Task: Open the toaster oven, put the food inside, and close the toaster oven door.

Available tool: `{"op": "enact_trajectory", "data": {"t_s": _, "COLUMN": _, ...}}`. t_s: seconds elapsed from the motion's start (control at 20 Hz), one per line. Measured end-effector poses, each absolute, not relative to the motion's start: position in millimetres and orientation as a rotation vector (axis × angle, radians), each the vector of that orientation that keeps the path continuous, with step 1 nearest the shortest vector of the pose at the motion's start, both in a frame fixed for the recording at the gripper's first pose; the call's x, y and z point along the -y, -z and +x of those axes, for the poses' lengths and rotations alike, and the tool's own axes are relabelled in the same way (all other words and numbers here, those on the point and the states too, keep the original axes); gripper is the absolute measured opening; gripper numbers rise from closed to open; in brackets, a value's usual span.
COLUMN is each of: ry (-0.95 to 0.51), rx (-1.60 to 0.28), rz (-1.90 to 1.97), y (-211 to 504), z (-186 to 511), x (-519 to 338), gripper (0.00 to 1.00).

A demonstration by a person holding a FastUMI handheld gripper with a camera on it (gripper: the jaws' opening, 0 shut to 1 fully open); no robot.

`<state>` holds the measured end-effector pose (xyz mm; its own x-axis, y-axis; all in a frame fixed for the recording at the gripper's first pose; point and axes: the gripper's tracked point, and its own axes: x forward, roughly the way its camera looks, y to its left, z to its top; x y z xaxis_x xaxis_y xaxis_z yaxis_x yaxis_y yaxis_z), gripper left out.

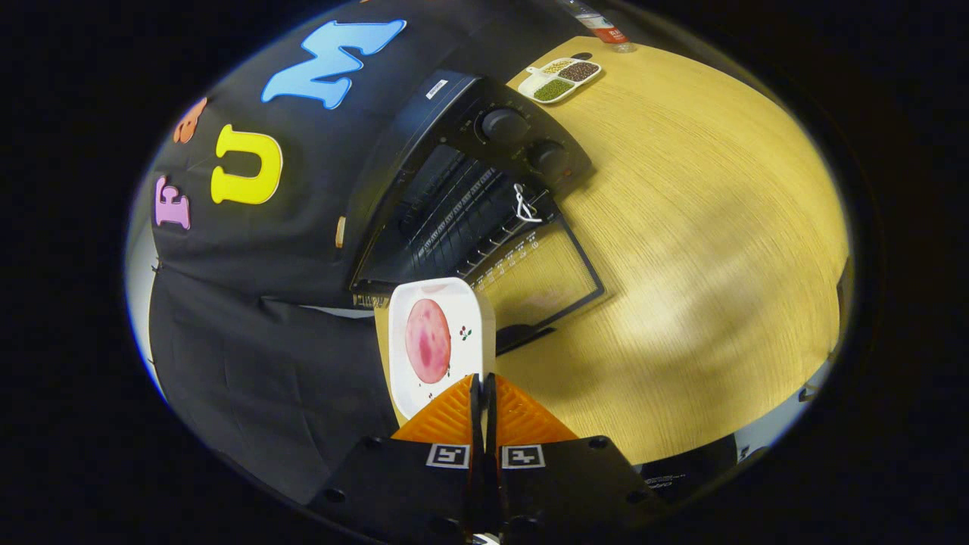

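- One slice of pink food (428, 341) lies flat on a white plate (473, 306), and I see the plate's near edge pinched between the fingers of my gripper (482, 384), which are closed to a thin slit on the rim.
- My fingers cover the plate's near rim, so I cannot make out how deep the grip goes.
- Just beyond the plate stands the black toaster oven (462, 182), its glass door (541, 276) dropped open and lying flat toward me; the plate hangs in front of the mouth, partly over the door's near corner.
- Wire racks (454, 216) show inside, but the cavity is dark and I cannot tell more of it.
- Something white, a cord or tie (522, 204), hangs at the oven's front by the door hinge; too small to tell.
- Two knobs (503, 125) sit on the control panel.
- Beyond the oven, on the wooden table (681, 227), I see a divided white tray (560, 79) of grains or beans, and past it a bottle (602, 26), cut off at the top.
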<state>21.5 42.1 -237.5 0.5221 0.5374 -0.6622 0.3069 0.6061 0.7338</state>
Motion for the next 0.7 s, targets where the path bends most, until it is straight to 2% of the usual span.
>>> {"op": "enact_trajectory", "data": {"t_s": 0.7, "ry": -0.042, "rx": -0.916, "rz": 1.169, "y": 266, "z": 129, "x": -59, "gripper": 0.02}}
